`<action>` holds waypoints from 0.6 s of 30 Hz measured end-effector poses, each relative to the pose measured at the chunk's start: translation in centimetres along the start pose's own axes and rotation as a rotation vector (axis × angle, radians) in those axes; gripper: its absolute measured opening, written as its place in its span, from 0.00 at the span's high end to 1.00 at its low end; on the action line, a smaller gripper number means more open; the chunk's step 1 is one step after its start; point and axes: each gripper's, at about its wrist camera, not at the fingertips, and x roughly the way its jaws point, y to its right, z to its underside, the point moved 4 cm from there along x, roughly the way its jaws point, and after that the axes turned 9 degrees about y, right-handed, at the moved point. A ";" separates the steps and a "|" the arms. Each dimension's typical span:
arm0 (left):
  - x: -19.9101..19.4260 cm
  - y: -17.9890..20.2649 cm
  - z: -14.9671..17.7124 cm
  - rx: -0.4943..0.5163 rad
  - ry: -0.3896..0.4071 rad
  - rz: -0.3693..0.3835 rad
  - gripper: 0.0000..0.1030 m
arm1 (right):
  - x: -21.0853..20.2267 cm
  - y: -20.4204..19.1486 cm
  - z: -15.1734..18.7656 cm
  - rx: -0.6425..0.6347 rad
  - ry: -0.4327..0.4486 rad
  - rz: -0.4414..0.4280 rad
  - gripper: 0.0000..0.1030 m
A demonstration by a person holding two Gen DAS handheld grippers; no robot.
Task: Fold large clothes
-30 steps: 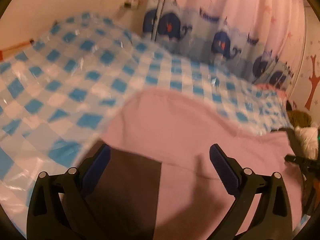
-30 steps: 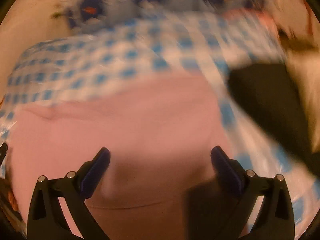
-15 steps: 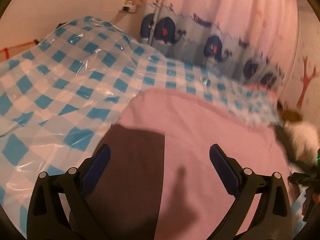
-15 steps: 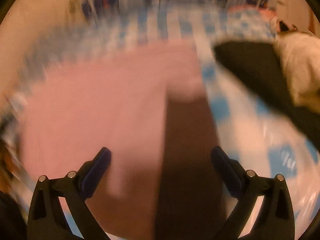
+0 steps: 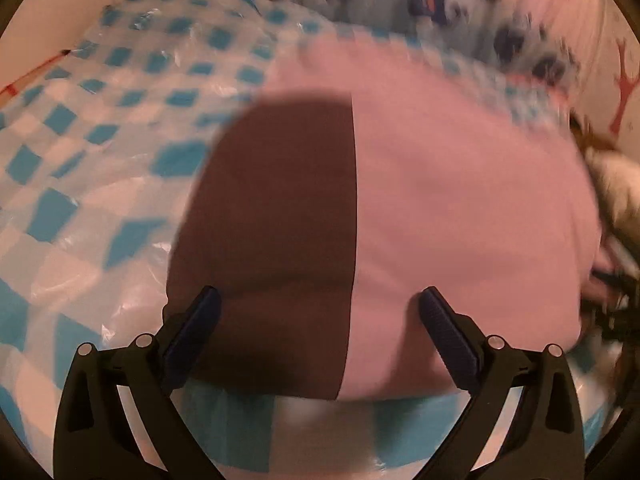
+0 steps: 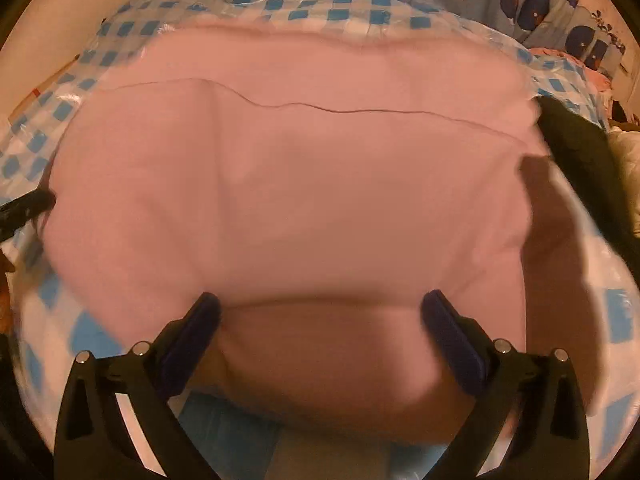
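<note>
A: Where is the large soft pink garment with the dark brown panel [image 5: 460, 200]?

B: It lies spread on the glossy blue-and-white checked plastic cover [image 5: 80, 200] of the bed. In the left wrist view the brown panel [image 5: 280, 220] fills the garment's left part, with a straight vertical edge against the pink. In the right wrist view the pink cloth [image 6: 300, 200] shows a thin dark seam line running across its upper part.

A: And the left gripper [image 5: 320, 328]?

B: Its jaws stand wide apart over the near edge of the garment, one finger above the brown panel, the other above the pink. Nothing is between them but the cloth lying below.

A: The right gripper [image 6: 320, 328]?

B: Its jaws are also spread wide, above the near pink hem; whether the fingertips touch the fabric I cannot tell.

A: Anything else around?

B: A curtain printed with dark blue whales [image 6: 540, 4] hangs behind the bed, and a black cloth [image 6: 580, 160] lies at the garment's right edge
</note>
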 end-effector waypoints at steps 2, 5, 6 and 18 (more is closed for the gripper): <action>-1.7 -0.3 -0.4 -0.034 0.030 0.024 0.07 | -1.3 0.9 -1.0 0.079 -0.041 -0.064 0.05; -5.0 -2.3 -0.2 -0.222 0.096 0.187 0.07 | -5.5 3.7 -1.7 0.280 0.047 -0.276 0.05; -6.0 -3.1 0.0 -0.297 0.113 0.251 0.07 | -7.0 5.6 -1.4 0.341 0.074 -0.277 0.05; -2.8 -9.7 5.4 -1.041 -0.052 0.576 0.07 | -7.9 11.6 -0.1 0.514 0.156 -0.214 0.05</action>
